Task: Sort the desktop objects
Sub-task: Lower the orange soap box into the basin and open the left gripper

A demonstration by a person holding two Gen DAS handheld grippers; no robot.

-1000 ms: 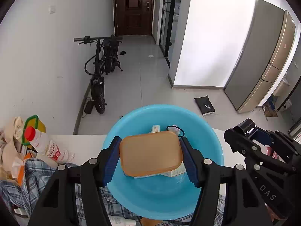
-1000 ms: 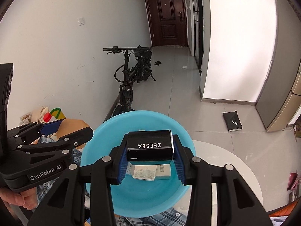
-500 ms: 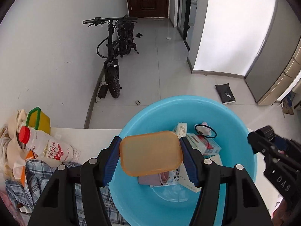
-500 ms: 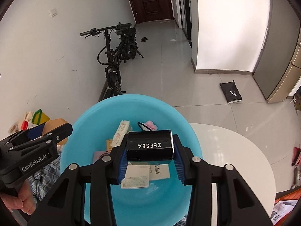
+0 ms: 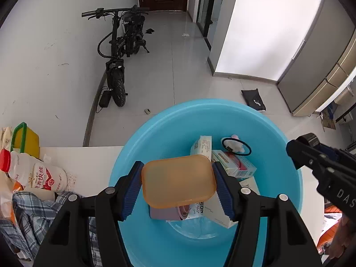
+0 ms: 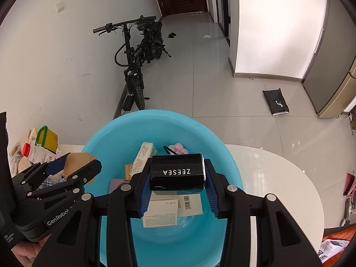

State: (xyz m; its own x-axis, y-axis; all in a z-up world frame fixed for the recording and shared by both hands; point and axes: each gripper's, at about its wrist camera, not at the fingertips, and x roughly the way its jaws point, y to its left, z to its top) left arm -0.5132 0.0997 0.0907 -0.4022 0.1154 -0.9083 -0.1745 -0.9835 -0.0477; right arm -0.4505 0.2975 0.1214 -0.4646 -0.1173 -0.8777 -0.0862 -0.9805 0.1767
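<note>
Desktop objects are going into the blue basin [image 5: 133,162], and you hold one in each hand above it. Your left hand-held gripper [image 5: 178,184] is clamped across the short ends of a flat amber soap-shaped case [image 5: 178,181], broad face toward the camera, so the ribbed blue pads [image 5: 133,187] bear on its narrow edges and it can fall flat when let go. Your right hand-held gripper [image 6: 176,185] is clamped on a glossy black box [image 6: 176,173] with white lettering that reads upside down from this side; the pads press its two ends and leave the long body level. Both tools tilt steeply down over the basin's middle, which I judge puts you at the point of release: what is left is to spread the jaws. Beneath them the basin already carries a white carton [image 5: 203,146], a box with red print [image 5: 233,164], a black hair tie with a pink fluffy bit [image 5: 235,144], a lilac item [image 5: 164,213] and printed leaflets [image 6: 162,213], so the new pieces will land on a heap and may slide. The basin sits on a white worktop [image 6: 278,178]. To the left lie a checked cloth [image 5: 33,213], a milk bottle with a red cap [image 5: 33,173] and a yellow container with a green handle [image 5: 26,140]. Far off on the floor stands a black bicycle [image 5: 120,49].
</note>
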